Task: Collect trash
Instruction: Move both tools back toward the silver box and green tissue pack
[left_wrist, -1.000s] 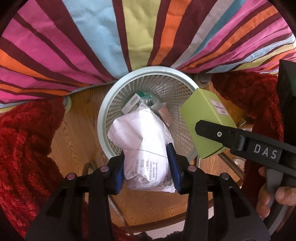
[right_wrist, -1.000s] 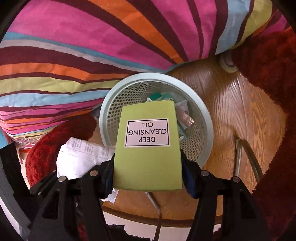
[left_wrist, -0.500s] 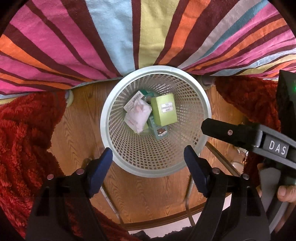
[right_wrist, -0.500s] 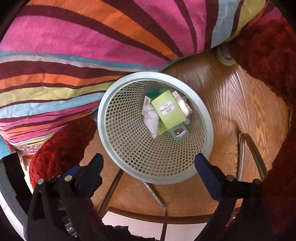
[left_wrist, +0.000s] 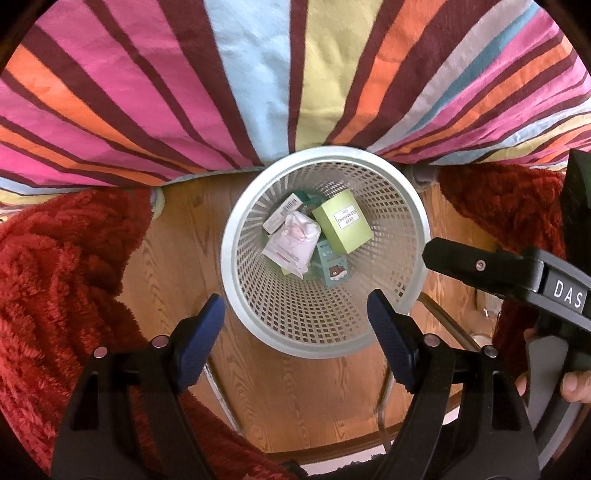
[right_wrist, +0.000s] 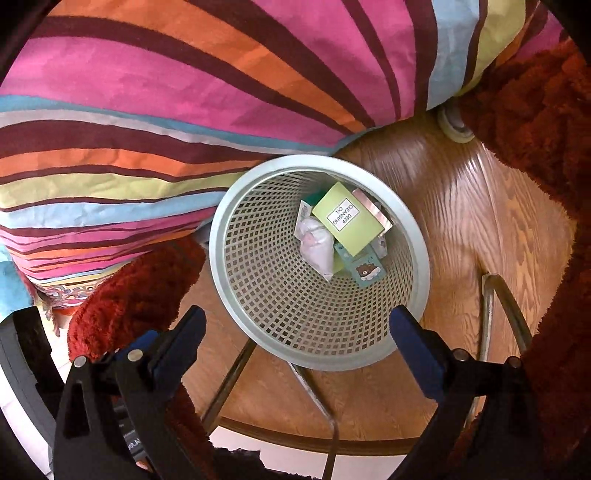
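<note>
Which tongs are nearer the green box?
Right, slightly. Both tongs have just opened, empty. The right tongs reach over the basket rim beside the green box; the left tongs hover at the near rim.

Below the jaws, a pale perforated plastic wastebasket (left_wrist: 413, 236) is seen on glossy wood-grain flooring (right_wrist: 476, 206); beyond, matt striped cloth (left_wrist: 258, 74).

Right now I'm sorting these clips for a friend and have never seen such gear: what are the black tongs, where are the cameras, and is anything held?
The black tongs are hand-held grippers, one in each of a person's hands, each with a camera looking along its fingers. One picture is from the left gripper, the other from the right gripper. Both look down into a mesh wastebasket on a wooden floor, beside a striped cloth and red rugs. Inside lie a green box and crumpled paper. Both jaws have just opened; nothing is held.
</note>
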